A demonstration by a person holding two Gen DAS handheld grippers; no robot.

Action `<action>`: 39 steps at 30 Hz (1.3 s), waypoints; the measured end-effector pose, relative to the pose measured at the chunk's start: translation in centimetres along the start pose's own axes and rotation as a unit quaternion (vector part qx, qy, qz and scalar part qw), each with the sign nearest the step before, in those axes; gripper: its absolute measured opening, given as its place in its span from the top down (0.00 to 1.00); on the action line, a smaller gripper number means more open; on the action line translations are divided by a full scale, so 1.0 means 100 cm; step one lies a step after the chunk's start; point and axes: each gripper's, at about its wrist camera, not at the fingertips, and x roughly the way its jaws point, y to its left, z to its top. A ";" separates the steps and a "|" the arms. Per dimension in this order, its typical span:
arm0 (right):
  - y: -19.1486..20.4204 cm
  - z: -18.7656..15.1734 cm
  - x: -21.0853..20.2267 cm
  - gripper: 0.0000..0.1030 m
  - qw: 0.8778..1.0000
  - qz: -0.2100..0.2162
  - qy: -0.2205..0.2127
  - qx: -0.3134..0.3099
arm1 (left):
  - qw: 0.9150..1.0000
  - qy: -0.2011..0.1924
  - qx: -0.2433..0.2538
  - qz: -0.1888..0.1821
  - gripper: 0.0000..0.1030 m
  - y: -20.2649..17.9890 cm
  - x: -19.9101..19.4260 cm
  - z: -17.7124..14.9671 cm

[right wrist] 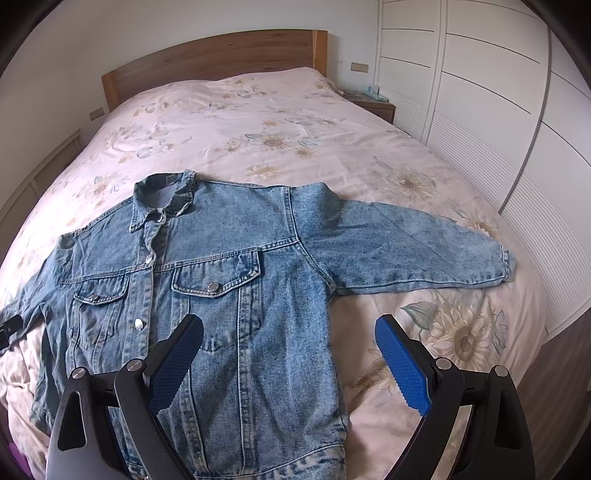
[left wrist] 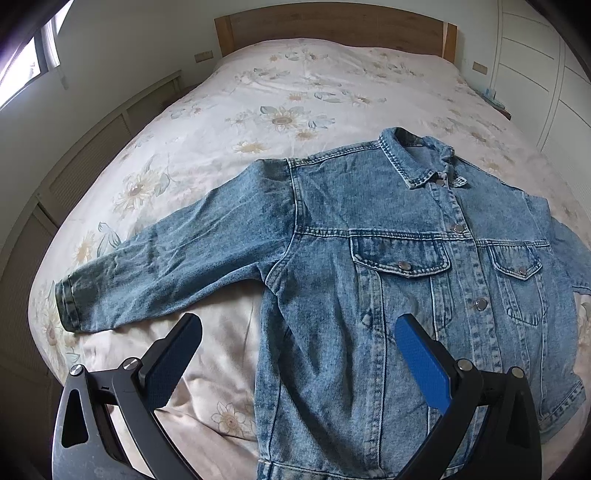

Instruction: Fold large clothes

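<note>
A blue denim jacket (left wrist: 369, 240) lies flat, front up and buttoned, on the bed, collar toward the headboard. It also shows in the right wrist view (right wrist: 229, 266). Its left sleeve (left wrist: 155, 266) stretches out to the left and its right sleeve (right wrist: 406, 254) stretches out to the right. My left gripper (left wrist: 297, 328) is open and empty, hovering above the jacket's lower left side. My right gripper (right wrist: 290, 328) is open and empty, hovering above the jacket's lower right side. Neither touches the cloth.
The bed has a pink floral bedspread (left wrist: 295, 92) and a wooden headboard (left wrist: 332, 26). White wardrobe doors (right wrist: 498, 110) run along the right. A bedside table (right wrist: 373, 101) stands at the far right. A low cabinet (left wrist: 92, 147) and a window (left wrist: 22, 70) are on the left.
</note>
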 end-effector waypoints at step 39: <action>-0.151 0.053 0.084 0.08 0.985 -0.087 0.005 0.146 | 0.999 0.033 0.031 0.013 0.01 -0.007 0.039 0.029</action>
